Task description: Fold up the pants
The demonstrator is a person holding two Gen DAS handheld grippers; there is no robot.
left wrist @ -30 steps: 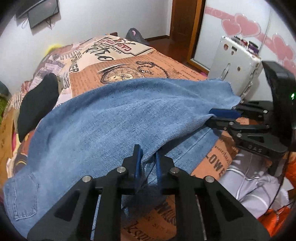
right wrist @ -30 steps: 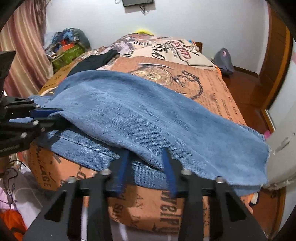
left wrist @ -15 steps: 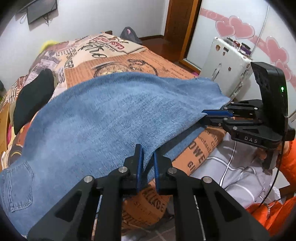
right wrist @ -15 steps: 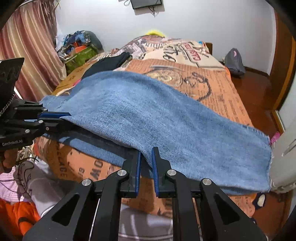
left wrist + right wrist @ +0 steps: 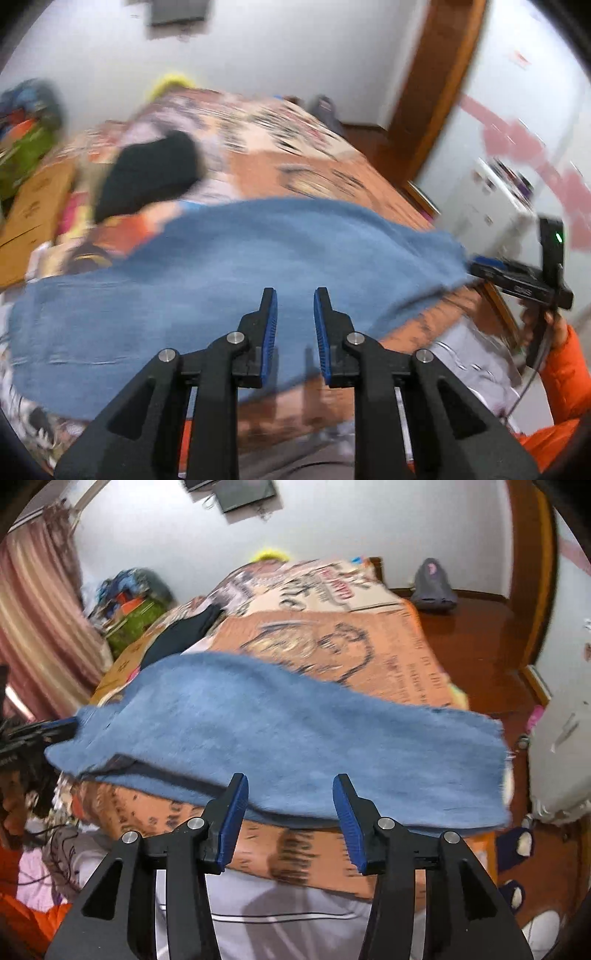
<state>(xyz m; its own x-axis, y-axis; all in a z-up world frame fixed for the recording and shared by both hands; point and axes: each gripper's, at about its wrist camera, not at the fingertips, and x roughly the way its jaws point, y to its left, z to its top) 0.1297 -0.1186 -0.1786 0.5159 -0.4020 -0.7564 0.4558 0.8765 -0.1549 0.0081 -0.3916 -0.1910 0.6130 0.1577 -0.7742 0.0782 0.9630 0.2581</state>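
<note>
Both grippers have let go of the jeans [image 5: 280, 738] since the earlier frames and backed off the near edge of the bed [image 5: 332, 642]; their jaws have just been opening. Left gripper [image 5: 294, 306] now stands slightly parted with nothing between its pads, right gripper [image 5: 290, 794] spread wider, also empty. Jeans lie folded across the bed's near end, just short of a black garment [image 5: 147, 173] lying further up the bed.
</note>
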